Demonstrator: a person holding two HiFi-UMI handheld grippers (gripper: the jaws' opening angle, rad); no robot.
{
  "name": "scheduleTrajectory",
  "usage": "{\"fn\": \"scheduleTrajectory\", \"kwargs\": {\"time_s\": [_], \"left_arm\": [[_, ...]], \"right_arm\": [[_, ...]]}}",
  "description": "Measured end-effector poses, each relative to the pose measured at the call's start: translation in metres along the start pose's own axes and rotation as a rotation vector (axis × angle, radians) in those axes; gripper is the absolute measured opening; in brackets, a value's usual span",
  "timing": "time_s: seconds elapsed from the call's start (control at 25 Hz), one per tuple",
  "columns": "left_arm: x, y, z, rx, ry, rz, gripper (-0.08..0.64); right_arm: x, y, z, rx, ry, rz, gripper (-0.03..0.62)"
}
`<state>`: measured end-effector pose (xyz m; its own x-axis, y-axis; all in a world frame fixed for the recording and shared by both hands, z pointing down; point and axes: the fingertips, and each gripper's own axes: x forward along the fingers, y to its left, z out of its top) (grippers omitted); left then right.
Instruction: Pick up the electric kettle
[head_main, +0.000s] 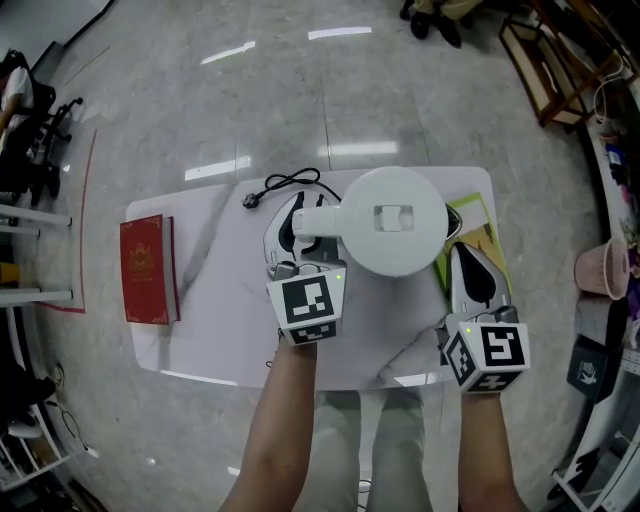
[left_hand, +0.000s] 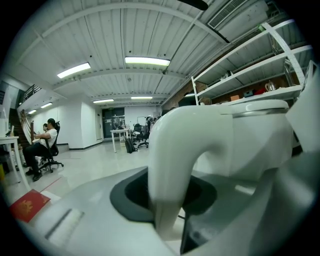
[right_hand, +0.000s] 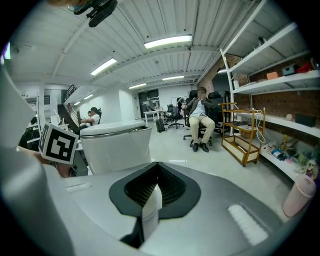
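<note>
White kettle (head_main: 395, 220), red book (head_main: 148, 268), grey-veined white table (head_main: 215, 325)

An open office-cum-lab: white shelving racks (right_hand: 280, 82), people in office chairs (right_hand: 200, 120), distant desks (left_hand: 119, 134), strip ceiling lights (left_hand: 146, 61), polished floor (head_main: 300, 100).

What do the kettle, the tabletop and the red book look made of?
Kettle: looks like smooth white plastic with a soft sheen, and its moulded handle is gripped by the left tool.
Tabletop: white with grey veins. It could be marble or a marble-look laminate, I cannot tell which.
Red book: stiff cover with a gold emblem, possibly cloth or leatherette.
</note>
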<state>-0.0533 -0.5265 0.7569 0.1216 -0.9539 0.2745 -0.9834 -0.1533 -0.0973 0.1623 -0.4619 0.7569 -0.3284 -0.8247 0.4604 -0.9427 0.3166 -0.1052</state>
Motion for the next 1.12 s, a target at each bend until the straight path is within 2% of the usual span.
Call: {"fn": "scheduleTrajectory", "kwargs": {"time_s": [0.24, 0.4, 0.88, 1.12], "left_arm": [[-0.015, 0.006, 0.024, -0.025, -0.015, 0.030, 0.098], [-0.030, -0.001, 0.056, -0.020, -0.028, 0.051, 0.098], [-0.093, 0.005, 0.152, -0.055, -0.086, 0.144, 0.100], [-0.131, 0.018, 0.205, -0.042, -0.127, 0.160, 0.101]], "right_arm": [[-0.021, 0.003, 0.007, 0.013, -0.006, 0.012, 0.023], [-0.046, -0.002, 0.024, 0.019, -0.013, 0.017, 0.023], [-0.108, 0.010, 0.103, -0.009, -0.101, 0.054, 0.025], [-0.142, 0.038, 0.148, -0.040, -0.132, 0.078, 0.023]]}}
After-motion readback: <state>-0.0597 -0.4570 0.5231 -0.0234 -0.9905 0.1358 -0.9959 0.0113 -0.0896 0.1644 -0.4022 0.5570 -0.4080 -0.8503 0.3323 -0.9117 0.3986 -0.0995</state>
